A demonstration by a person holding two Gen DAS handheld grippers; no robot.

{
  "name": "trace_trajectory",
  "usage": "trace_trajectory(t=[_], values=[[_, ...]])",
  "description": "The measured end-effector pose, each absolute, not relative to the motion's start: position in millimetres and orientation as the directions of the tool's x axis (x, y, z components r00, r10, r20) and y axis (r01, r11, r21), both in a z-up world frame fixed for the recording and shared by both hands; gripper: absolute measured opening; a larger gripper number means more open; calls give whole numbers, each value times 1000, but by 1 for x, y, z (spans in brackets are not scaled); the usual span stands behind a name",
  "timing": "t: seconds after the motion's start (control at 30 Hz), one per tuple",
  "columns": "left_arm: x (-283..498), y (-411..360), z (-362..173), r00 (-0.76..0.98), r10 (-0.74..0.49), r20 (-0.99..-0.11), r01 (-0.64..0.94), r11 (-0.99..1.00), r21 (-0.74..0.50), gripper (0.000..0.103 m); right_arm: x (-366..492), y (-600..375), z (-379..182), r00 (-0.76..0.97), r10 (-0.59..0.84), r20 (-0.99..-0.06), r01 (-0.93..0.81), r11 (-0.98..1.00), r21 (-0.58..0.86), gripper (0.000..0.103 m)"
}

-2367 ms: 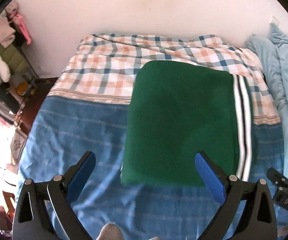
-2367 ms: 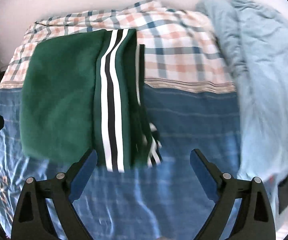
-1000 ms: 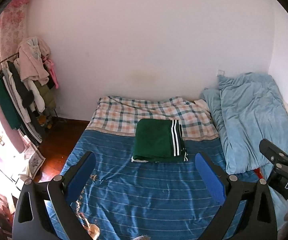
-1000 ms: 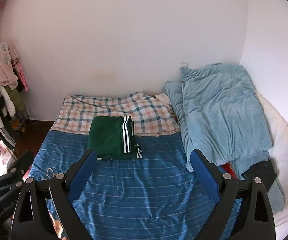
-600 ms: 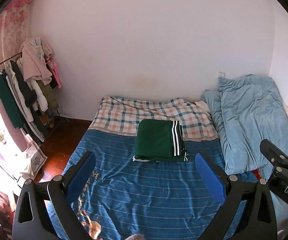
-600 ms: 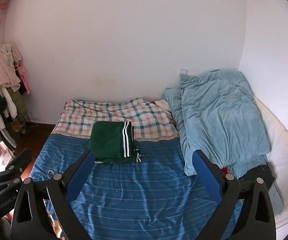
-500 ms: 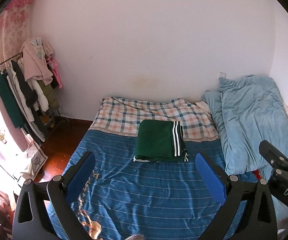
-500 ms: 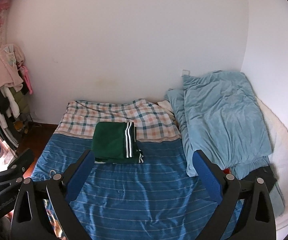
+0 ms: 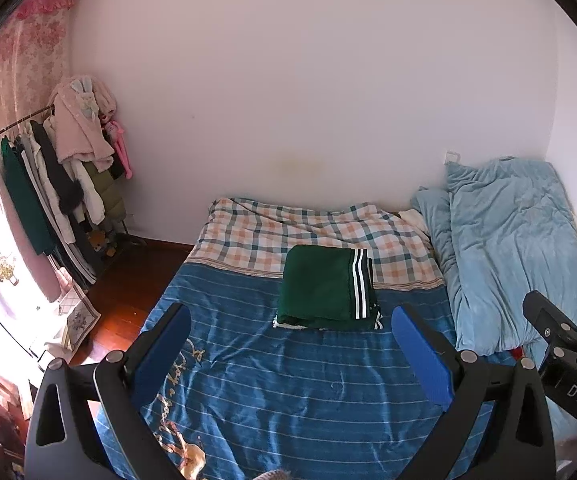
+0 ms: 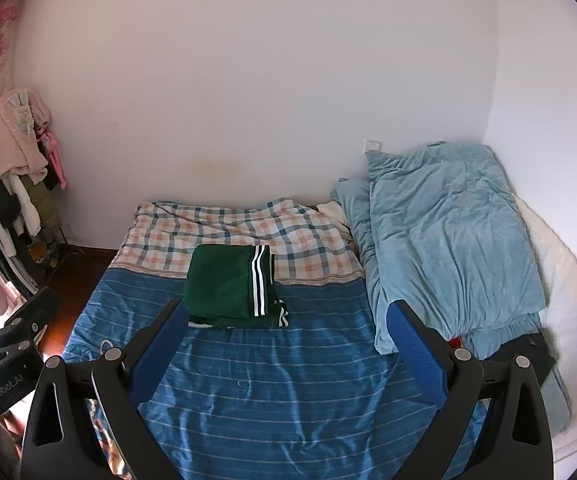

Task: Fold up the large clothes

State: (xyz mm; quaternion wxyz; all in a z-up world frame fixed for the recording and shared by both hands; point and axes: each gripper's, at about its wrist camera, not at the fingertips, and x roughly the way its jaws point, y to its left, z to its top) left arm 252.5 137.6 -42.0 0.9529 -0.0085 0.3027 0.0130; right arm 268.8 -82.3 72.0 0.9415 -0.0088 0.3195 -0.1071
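Observation:
A dark green garment with white side stripes (image 9: 324, 288) (image 10: 230, 286) lies folded into a neat rectangle on the bed, across the line where the plaid sheet meets the blue striped cover (image 9: 288, 380) (image 10: 288, 380). My left gripper (image 9: 288, 352) is open and empty, held well back from the garment above the bed's near end. My right gripper (image 10: 286, 346) is open and empty too, just as far back. Each gripper shows at the edge of the other's view.
A light blue duvet (image 9: 508, 248) (image 10: 444, 240) is heaped along the bed's right side by the wall. A rack of hanging clothes (image 9: 56, 184) (image 10: 8, 184) stands left of the bed on a dark wood floor (image 9: 124, 292). White walls close the far side.
Both grippers have pulled far back and up from the folded green garment, which now looks small on the bed. In the last half second the views have hardly shifted.

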Motion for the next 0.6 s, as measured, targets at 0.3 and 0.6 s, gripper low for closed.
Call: trace_trajectory(t=[0.3, 0.6], values=[[253, 138, -36, 824, 28, -565, -32, 999, 3, 102, 265, -79, 72, 780, -203, -591, 191, 978, -84, 101], [253, 137, -32, 829, 35, -558, -38, 999, 6, 102, 266, -79, 72, 781, -205, -590, 190, 978, -89, 101]])
